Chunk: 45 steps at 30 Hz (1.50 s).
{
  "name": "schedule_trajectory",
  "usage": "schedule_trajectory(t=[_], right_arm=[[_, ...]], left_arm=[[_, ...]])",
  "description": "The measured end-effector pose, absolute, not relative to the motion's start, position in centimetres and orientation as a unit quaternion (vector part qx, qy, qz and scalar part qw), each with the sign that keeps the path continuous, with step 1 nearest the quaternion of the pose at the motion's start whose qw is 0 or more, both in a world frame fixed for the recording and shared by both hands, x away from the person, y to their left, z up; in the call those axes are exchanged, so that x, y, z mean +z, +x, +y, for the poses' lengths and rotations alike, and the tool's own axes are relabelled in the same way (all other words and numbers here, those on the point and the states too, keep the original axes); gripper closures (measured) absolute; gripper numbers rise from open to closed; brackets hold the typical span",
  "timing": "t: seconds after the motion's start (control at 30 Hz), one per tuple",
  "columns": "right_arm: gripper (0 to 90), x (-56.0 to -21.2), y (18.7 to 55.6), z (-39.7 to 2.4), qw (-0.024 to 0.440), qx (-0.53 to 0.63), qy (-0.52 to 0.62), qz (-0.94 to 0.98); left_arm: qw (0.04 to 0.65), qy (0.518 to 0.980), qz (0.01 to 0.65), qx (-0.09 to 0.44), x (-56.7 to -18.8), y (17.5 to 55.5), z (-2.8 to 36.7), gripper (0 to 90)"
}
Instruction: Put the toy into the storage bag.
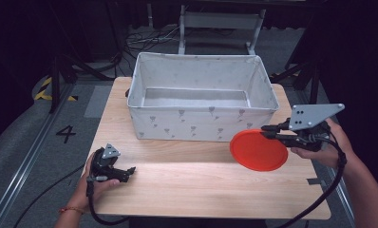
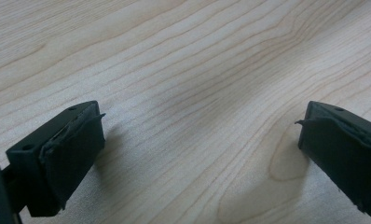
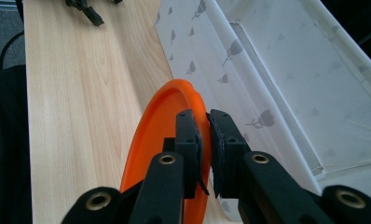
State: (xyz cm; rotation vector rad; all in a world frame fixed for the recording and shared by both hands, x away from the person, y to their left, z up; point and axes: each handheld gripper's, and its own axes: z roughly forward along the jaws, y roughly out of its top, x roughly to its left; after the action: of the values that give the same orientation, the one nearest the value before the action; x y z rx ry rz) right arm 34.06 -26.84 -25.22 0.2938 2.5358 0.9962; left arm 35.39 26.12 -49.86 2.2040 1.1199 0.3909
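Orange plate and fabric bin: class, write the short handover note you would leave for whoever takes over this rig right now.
Right gripper: shut on the rim of the orange plate, held tilted above the table's right side, just in front of the fabric bin.
Left gripper: open, holding nothing, low over the table's near left corner.
Done: plate gripped and lifted.
Left: probably carry it over the bin's front wall and release it inside; nothing shows in the visible part of the bin.

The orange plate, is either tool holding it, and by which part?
The right tool is shut on the orange plate, pinching its rim at the edge nearest the hand. The left tool is open over bare table, holding nothing.
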Motion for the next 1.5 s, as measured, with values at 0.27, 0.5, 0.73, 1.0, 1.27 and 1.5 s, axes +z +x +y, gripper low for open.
schedule_trajectory(t=[0.27, 0.5, 0.73, 1.0, 1.27, 1.5], right_arm=[[83.1, -22.0, 34.7, -26.6, 0.218, 0.355, 0.093, 0.904], [83.1, -20.5, 35.8, -26.8, 0.227, 0.363, 0.101, 0.898], [83.1, -18.4, 37.8, -26.6, 0.239, 0.347, 0.11, 0.9], [83.1, -16.3, 39.7, -26.5, 0.256, 0.333, 0.119, 0.899], [83.1, -15.2, 42.0, -26.8, 0.273, 0.338, 0.134, 0.89], [83.1, -14.4, 44.8, -27.1, 0.287, 0.344, 0.153, 0.881]], left_arm=[[0.314, 0.836, 0.425, 0.148, -49.9, 35.4, 26.1, 0.6], [0.314, 0.836, 0.425, 0.148, -49.9, 35.4, 26.1, 0.6], [0.314, 0.836, 0.426, 0.147, -49.9, 35.4, 26.1, 0.6], [0.314, 0.836, 0.426, 0.147, -49.9, 35.4, 26.1, 0.6], [0.314, 0.836, 0.425, 0.148, -49.9, 35.4, 26.1, 0.6], [0.312, 0.837, 0.424, 0.147, -49.8, 35.4, 26.1, 0.6]])
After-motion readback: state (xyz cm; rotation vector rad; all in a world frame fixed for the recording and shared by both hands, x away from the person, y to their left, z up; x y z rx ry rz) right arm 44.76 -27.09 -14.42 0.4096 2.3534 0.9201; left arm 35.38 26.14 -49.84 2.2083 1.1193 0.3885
